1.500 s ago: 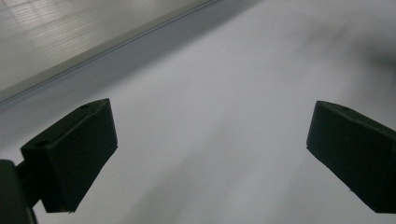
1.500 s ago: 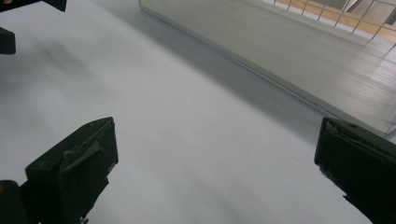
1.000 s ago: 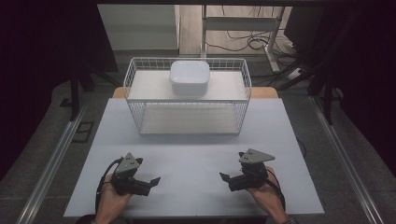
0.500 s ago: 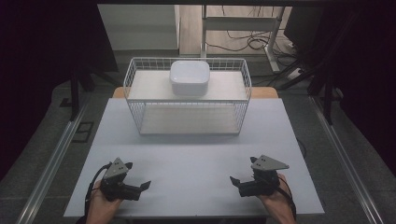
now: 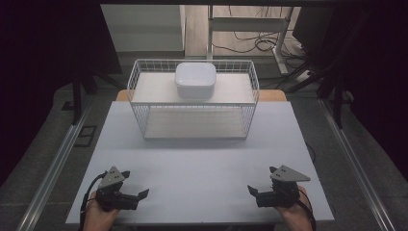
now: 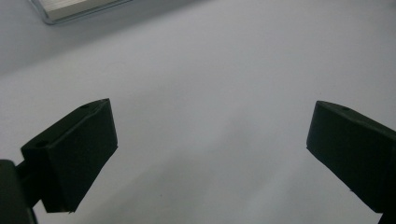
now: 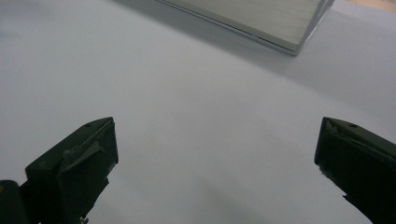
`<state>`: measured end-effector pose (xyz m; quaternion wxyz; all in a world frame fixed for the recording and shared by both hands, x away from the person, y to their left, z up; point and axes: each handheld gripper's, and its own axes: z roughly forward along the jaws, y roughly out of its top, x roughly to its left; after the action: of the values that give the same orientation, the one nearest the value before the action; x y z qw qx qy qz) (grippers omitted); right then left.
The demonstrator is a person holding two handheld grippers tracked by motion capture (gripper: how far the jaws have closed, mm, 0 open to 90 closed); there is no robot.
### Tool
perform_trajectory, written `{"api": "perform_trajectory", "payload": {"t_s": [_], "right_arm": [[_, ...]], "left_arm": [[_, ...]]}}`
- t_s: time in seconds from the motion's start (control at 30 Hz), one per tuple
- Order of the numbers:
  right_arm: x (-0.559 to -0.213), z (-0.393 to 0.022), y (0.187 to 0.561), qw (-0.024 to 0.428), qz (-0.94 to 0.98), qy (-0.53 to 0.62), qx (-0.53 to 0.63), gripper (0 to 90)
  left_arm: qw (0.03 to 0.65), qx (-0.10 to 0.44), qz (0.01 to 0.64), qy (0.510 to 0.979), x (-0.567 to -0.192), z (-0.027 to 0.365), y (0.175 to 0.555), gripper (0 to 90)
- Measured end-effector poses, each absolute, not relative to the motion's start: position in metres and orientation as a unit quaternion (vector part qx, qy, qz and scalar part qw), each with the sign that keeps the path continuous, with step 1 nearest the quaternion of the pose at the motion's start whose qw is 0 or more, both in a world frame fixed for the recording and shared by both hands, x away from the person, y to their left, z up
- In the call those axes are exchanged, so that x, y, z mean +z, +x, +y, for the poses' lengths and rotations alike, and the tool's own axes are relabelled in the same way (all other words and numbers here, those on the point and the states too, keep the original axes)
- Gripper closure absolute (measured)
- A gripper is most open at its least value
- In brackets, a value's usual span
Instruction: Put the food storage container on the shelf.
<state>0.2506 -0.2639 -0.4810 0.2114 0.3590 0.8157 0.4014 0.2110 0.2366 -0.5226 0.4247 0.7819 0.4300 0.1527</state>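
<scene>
One white bowl (image 5: 195,80) sits upside down on the upper shelf of one wire basket (image 5: 139,77), which stands at the far middle of the counter (image 5: 202,163). The bowl is well apart from both grippers, which sit low at the near edge with bare counter between them and the basket. The left gripper (image 5: 137,196) is held in the person's left hand (image 5: 98,216) near the near-left corner, its body lying low over the counter and its fingers pointing toward the middle and right. The right gripper (image 5: 255,191) is held in the right hand (image 5: 296,216) near the near-right corner, mirrored, its fingers pointing toward the middle and left. There are two grippers, each with a grey three-cornered plate on top. In the left gripper view, the two black fingers (image 6: 74,149) stand wide apart with nothing between them but counter, and a corner of the basket's base (image 6: 74,9) shows at the top. In the right gripper view, the fingers (image 7: 74,163) are likewise spread wide and hold nothing, with the basket's base (image 7: 261,18) lying ahead.
</scene>
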Motion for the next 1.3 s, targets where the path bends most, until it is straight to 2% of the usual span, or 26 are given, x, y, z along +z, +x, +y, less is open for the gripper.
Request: {"api": "perform_trajectory", "payload": {"t_s": [0.73,1.3], "right_arm": [[-0.495,-0.296,0.239,0.219,0.805,0.400,0.380,0.0],[-0.504,-0.311,0.233,0.201,0.804,0.429,0.360,0.0]], "left_arm": [[0.422,0.162,0.454,0.768,-0.529,0.256,0.205,1.5],[0.422,0.158,0.468,0.760,-0.530,0.264,0.205,1.8]]}}
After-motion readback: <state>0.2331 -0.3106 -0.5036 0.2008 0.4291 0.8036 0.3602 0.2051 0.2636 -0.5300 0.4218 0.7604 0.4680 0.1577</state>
